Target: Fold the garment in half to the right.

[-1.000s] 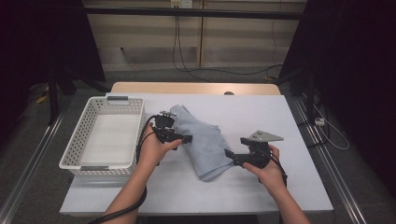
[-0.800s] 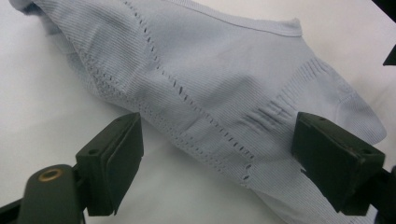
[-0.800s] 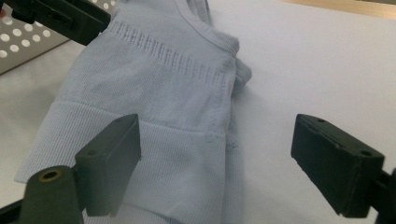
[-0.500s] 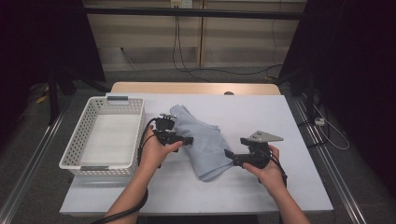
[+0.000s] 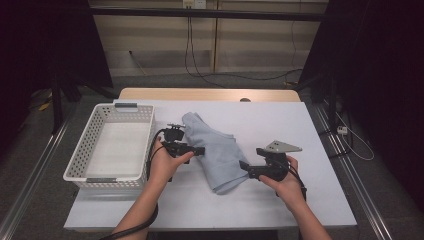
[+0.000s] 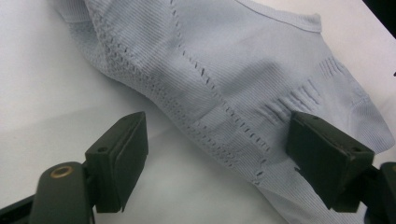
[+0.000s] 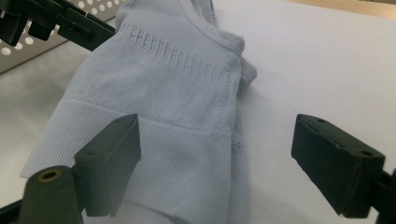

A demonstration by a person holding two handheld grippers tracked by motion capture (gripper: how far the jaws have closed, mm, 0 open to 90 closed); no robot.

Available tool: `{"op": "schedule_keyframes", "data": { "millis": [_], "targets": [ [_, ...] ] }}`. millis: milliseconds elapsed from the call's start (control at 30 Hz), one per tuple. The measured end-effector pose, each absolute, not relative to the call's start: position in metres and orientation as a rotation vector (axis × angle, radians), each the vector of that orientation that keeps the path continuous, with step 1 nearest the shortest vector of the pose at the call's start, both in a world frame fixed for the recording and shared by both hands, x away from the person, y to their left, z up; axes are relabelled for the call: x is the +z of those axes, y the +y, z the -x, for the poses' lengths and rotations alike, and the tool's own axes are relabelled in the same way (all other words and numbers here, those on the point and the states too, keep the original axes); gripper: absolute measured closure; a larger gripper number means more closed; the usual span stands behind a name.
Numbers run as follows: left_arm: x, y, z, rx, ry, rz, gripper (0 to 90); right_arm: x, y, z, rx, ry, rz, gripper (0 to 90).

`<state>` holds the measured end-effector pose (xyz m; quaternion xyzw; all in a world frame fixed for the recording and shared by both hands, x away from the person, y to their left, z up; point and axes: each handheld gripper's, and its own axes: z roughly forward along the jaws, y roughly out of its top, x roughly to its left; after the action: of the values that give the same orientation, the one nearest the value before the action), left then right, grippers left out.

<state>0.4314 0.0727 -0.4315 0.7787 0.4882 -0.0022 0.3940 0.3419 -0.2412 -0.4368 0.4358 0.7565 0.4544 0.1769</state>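
A pale blue-grey knitted garment point(image 5: 216, 148) lies folded in the middle of the white table point(image 5: 280, 125). My left gripper point(image 5: 200, 150) rests at its left edge, pointing right. In the left gripper view, the ribbed cloth point(image 6: 224, 60) runs between the jaws of that gripper point(image 6: 217, 126). The jaws have just been closing a little, but the pads stand off the cloth, so it is open. My right gripper point(image 5: 243, 167) sits at the garment's lower right edge, pointing left. In the right gripper view its jaws point(image 7: 215, 125) are wide apart, with a folded corner of the garment point(image 7: 163, 79) between them, untouched.
A white perforated basket point(image 5: 80, 160) with nothing in it stands at the table's left side, just beyond my left hand. Bare table lies right of the garment and along the front edge. A wooden strip point(image 5: 210, 94) borders the far side.
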Motion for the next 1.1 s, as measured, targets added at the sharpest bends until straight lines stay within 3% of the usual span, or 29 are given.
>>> {"op": "schedule_keyframes", "data": {
  "millis": [433,1100],
  "targets": [
    [-0.421,0.068,-0.428,-0.022,1.221,-1.935,17.7,-0.436,-0.244,-0.341,1.292,2.127,-1.246,15.5],
    [-0.441,0.056,-0.430,-0.040,1.255,-1.947,18.0,-0.434,-0.246,-0.335,1.291,2.118,-1.245,15.3]
  ]
}}
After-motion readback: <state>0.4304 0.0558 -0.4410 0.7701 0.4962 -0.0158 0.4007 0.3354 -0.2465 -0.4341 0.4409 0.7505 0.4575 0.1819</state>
